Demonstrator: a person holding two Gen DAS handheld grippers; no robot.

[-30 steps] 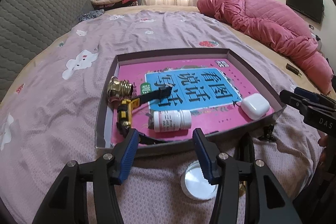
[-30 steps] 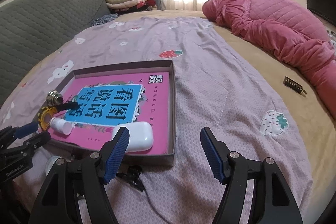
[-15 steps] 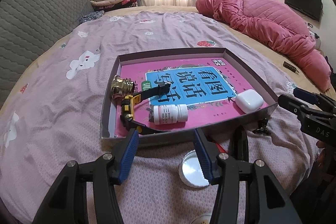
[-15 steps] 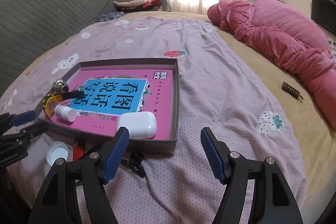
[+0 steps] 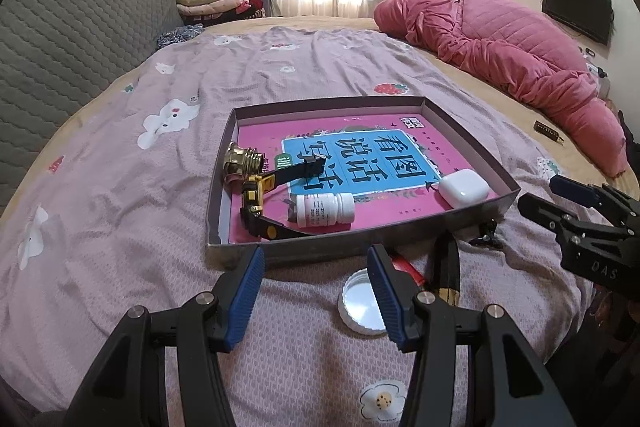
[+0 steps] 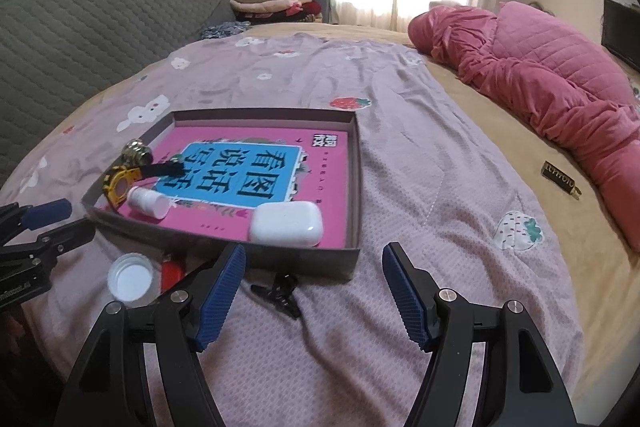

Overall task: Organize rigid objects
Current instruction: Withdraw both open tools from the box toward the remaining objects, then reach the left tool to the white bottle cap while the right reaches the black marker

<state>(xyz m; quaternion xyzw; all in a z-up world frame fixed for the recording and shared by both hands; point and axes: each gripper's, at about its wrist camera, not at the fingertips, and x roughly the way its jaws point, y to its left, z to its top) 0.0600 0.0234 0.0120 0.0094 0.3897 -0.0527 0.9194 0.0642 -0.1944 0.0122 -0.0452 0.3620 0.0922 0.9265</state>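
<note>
Tray (image 5: 472, 143) on bed (image 5: 120, 187), near its front edge; book (image 5: 360, 155) fills tray floor. Watch (image 5: 256, 197), brass fitting (image 5: 240, 159) at tray's left edge; bottle (image 5: 325, 210) at front edge; earbud case (image 5: 464, 187) in front right corner. Cap (image 5: 360, 301), lighter (image 5: 408, 267), clip (image 6: 280, 293) on bed just before tray. Left gripper (image 5: 316, 297), right gripper (image 6: 314, 293) both wide, empty, above bed

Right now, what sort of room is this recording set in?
A bedroom, most likely: the work happens on a bed under a printed sheet, with a pink quilt bunched along one side, a padded grey headboard and a wall-mounted TV.
</note>
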